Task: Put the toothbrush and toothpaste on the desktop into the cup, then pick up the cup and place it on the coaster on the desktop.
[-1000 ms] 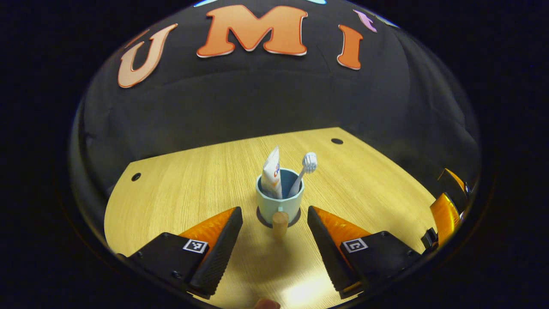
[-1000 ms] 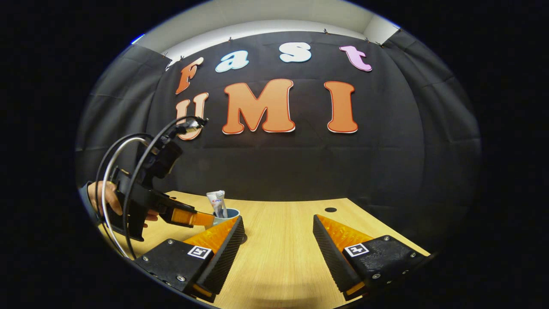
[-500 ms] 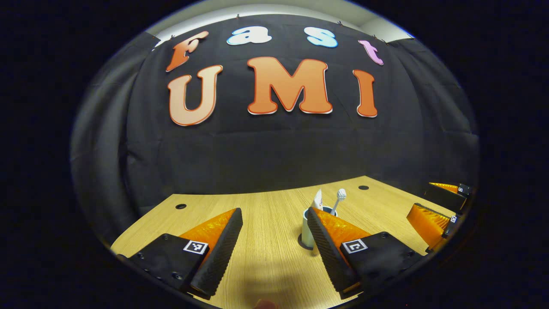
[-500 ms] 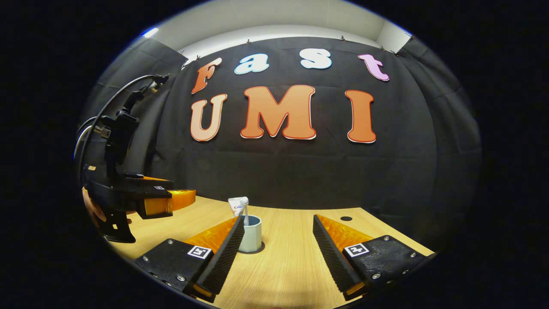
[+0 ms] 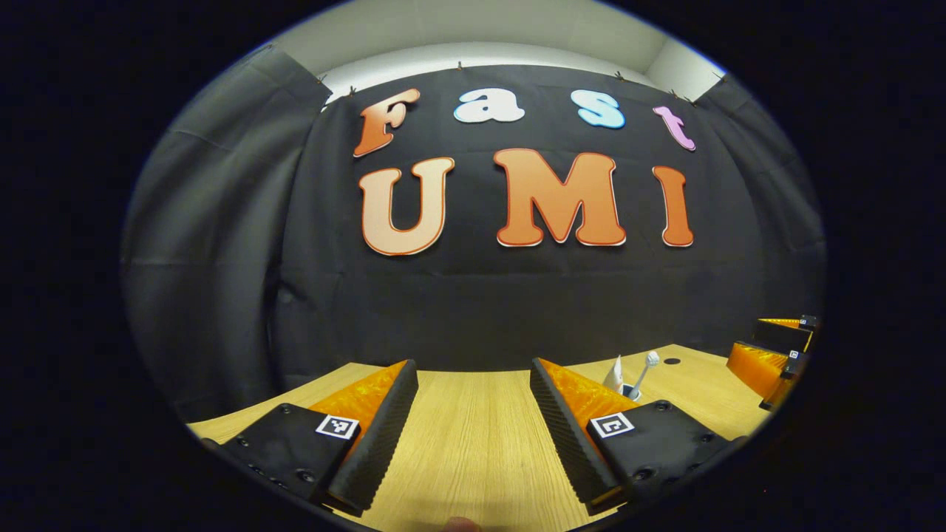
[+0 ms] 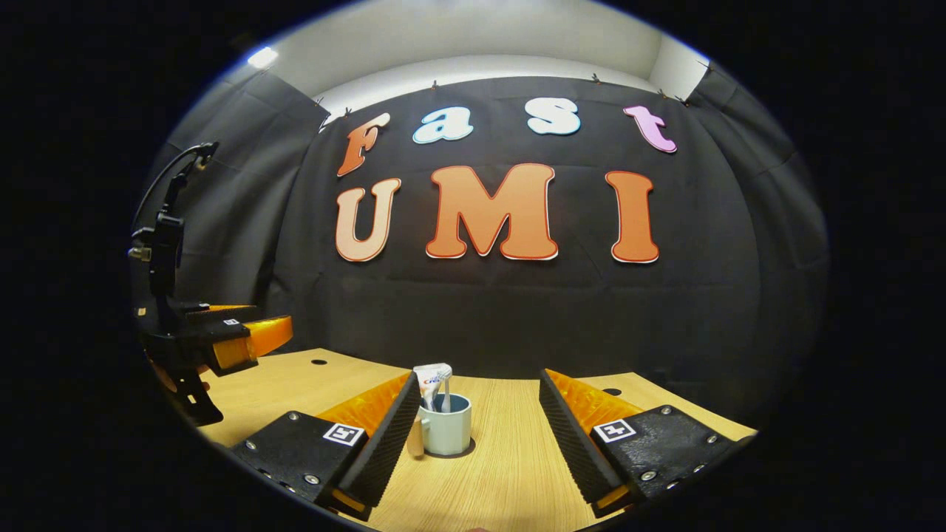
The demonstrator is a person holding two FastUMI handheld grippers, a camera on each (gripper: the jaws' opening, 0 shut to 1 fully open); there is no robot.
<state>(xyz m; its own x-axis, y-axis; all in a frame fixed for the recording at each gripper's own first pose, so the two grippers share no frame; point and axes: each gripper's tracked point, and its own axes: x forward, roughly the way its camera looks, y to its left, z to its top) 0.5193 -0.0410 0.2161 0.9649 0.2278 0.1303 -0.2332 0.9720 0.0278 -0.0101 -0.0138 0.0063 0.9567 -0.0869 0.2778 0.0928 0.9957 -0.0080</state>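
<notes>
A pale blue cup (image 6: 448, 431) with a wooden handle (image 6: 415, 440) stands upright on a dark round coaster (image 6: 462, 453) on the wooden desktop (image 6: 510, 473). A toothpaste tube (image 6: 430, 375) and a toothbrush (image 6: 446, 393) stick up out of it. My right gripper (image 6: 477, 391) is open, low over the desk, with the cup a short way ahead beside its left finger and not touched. My left gripper (image 5: 473, 380) is open and holds nothing; it hangs above the desk's left side (image 6: 273, 329). From there the cup (image 5: 630, 391) peeks over its right finger, with the right gripper (image 5: 748, 340) beyond.
The desktop has small dark cable holes (image 6: 319, 362) (image 6: 612, 391) (image 5: 672, 361) near its back edge. The black cloth wall hangs close behind the desk. Bare wood lies between and in front of both grippers.
My left gripper has drawn back from the cup, risen and swung left, still open. The cup stays on the coaster. The right gripper view now has the cup nearer its middle.
</notes>
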